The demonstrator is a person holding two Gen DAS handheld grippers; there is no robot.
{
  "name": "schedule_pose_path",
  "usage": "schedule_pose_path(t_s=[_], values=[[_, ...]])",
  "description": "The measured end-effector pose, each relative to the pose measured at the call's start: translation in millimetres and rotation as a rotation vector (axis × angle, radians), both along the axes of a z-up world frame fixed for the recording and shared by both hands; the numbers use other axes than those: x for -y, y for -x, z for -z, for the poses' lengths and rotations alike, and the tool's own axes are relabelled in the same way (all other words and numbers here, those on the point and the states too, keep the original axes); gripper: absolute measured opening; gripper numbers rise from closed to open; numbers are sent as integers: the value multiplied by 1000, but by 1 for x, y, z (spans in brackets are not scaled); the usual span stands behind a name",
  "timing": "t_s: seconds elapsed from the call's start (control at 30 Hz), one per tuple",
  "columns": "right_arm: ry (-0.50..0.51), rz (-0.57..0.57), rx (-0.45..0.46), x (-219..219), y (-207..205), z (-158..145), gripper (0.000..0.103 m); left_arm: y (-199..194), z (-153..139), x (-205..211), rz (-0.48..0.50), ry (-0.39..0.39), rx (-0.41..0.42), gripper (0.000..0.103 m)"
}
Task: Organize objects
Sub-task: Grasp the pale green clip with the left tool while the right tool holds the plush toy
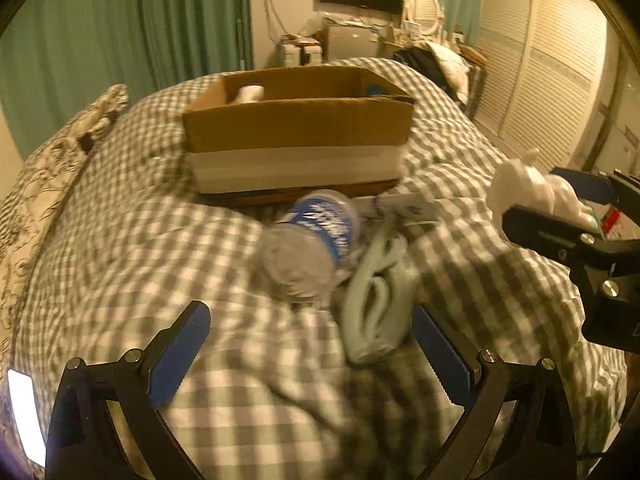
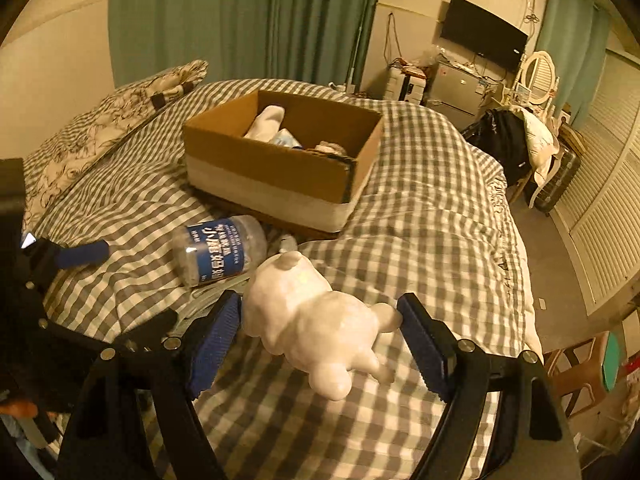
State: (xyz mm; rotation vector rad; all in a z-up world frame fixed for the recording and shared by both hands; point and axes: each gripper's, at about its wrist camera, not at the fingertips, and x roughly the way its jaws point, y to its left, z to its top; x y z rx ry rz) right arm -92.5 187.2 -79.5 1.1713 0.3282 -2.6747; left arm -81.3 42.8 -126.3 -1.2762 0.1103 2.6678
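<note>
White toy animal held in my right gripper, above the checked quilt and nearer me than the cardboard box

The white toy animal (image 2: 316,320) sits gripped between my right gripper (image 2: 320,320) pads, one blue pad at its head end and the other at its hind end, and it is lifted clear of the checked quilt (image 2: 420,216). My left gripper (image 1: 310,340) stands wide with nothing between its pads, hovering just short of a plastic bottle (image 1: 312,240) lying on its side in front of the cardboard box (image 1: 298,132). The bottle's blue label carries white Chinese characters I cannot read. A pale coiled cable (image 1: 376,300) lies touching the bottle, and a flat white packet (image 1: 400,202) with blurred print rests against the box's foot. Inside the box are a white sock-like item (image 2: 266,120) and other small things
</note>
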Motion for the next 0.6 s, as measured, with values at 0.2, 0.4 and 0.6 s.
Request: schedule_pose_path(t_s=[0.2,0.4,0.6], values=[[3,28,-6,-14,1,0,80,13,15,-23,50,4,52,103],[20,47,3,-27,3,3,80,31,41,-35,86,1,128,98],[33,51,20,-32,4,8,80,32,42,-32,121,-62,158,64]])
